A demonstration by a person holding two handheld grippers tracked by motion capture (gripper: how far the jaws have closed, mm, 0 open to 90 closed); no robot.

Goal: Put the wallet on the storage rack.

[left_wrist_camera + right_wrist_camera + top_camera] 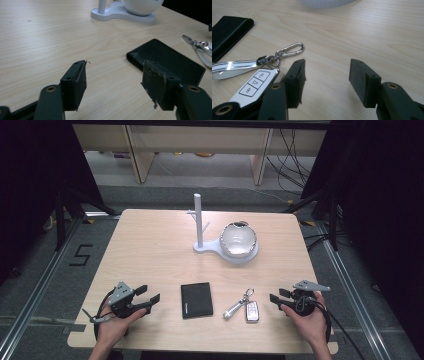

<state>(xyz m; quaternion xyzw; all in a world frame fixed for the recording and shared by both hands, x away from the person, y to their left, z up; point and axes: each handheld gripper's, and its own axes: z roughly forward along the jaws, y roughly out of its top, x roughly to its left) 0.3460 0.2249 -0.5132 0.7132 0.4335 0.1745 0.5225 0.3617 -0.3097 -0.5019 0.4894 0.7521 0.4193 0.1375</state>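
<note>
A black wallet (196, 299) lies flat near the table's front middle; it is also in the left gripper view (166, 60) and the right gripper view (227, 32). Right of it lies a white car key (252, 311) on a silver ring with a carabiner clip (240, 302); the key (255, 85) and clip (289, 50) lie close to my right gripper. My left gripper (148, 300) rests at the front left, open, nothing between its jaws (115, 85). My right gripper (278, 299) sits at the front right, open and empty (327, 82), just right of the key.
A white stand with an upright post (198, 222) and a white base (225, 252) stands at the table's far middle, carrying a round bowl (238, 240). Black curtains flank the table; cables lie on the floor behind.
</note>
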